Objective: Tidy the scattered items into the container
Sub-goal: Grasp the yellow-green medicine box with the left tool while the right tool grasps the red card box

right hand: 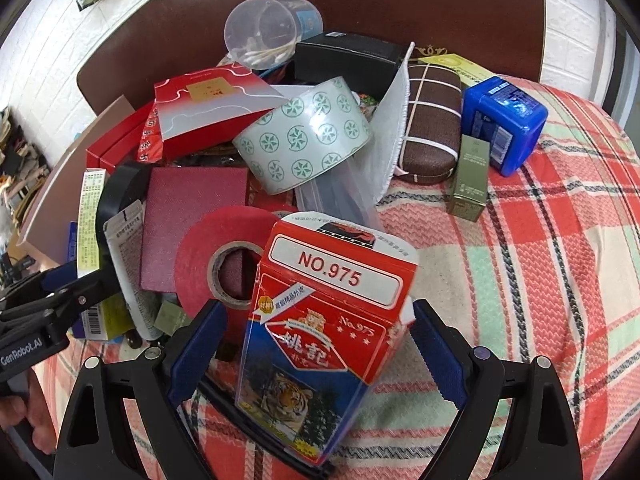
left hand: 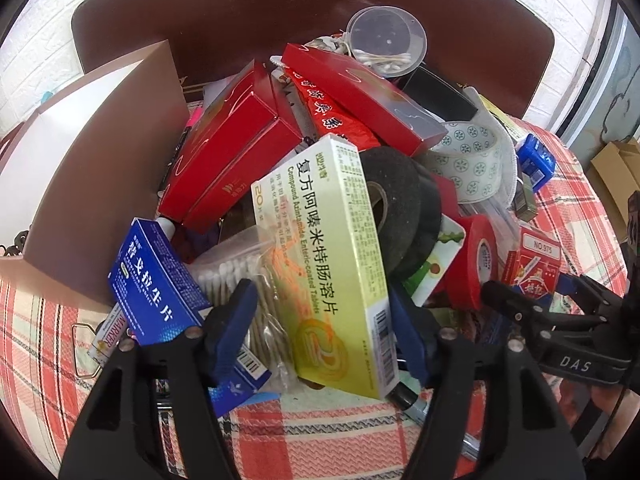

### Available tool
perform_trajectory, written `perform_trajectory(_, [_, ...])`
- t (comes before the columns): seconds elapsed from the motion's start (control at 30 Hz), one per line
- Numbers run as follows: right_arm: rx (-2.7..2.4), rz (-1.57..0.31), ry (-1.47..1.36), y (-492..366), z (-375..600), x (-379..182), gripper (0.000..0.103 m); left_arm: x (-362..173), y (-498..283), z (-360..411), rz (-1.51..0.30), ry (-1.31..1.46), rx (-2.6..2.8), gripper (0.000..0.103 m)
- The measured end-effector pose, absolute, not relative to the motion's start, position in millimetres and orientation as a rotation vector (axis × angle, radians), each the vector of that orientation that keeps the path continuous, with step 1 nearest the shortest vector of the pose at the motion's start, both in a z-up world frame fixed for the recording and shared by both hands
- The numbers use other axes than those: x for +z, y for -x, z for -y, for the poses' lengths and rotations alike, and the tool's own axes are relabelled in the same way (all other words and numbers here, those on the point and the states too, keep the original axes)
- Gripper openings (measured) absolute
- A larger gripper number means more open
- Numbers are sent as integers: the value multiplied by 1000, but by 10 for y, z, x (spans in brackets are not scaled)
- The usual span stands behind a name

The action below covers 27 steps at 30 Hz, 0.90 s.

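A heap of small items lies on a plaid cloth. My left gripper (left hand: 320, 312) is open around a yellow medicine box (left hand: 324, 248) that leans on the heap, beside a blue medicine box (left hand: 168, 284) and a bag of cotton swabs (left hand: 248, 276). My right gripper (right hand: 316, 340) is open around a red playing card box (right hand: 320, 332) marked NO.975, tilted in front of a red tape roll (right hand: 224, 264). The pink cardboard container (left hand: 100, 152) stands at the left of the heap. The right gripper also shows in the left wrist view (left hand: 532, 304).
In the heap are red boxes (left hand: 228, 148), a black tape roll (left hand: 396, 216), a patterned tape roll (right hand: 308, 132), a clear tub (right hand: 264, 28) and a black box (right hand: 348, 56). A brown case (right hand: 432, 120), a blue box (right hand: 504, 120) and a green box (right hand: 472, 176) lie right. A brown chair back (left hand: 304, 4) stands behind.
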State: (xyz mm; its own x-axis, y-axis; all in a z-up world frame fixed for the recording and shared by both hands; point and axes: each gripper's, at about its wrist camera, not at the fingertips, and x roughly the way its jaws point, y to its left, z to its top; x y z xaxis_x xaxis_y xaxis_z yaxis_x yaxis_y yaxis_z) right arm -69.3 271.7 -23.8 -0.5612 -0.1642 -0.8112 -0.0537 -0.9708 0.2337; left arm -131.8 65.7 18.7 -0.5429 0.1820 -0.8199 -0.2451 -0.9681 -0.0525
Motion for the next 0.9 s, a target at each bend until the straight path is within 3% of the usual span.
perform_trajectory(0.17, [-2693, 378, -1417, 661, -2730, -257, 90, 170, 1323, -619, -78, 1338, 2563, 67])
perform_trajectory(0.3, [-2730, 418, -1404, 576, -2805, -230, 62, 197, 1289, -623, -46, 1329, 2548, 47])
perform_trajectory(0.67, [-2776, 445, -1262, 420, -2892, 92, 27, 392, 1173, -587, -27, 1290, 2578, 31])
perform_trajectory(0.7, [-2768, 452, -1247, 412, -2886, 122, 20, 417, 1160, -579, -22, 1282, 2582, 28])
perform_trajectory(0.8, [-2752, 433, -1220, 397, -2826, 204, 19, 479, 1145, -551, -15, 1268, 2587, 21])
perform_trajectory(0.9, [-2730, 432, -1209, 373, -2762, 236, 19, 528, 1118, -520, -16, 1257, 2590, 20])
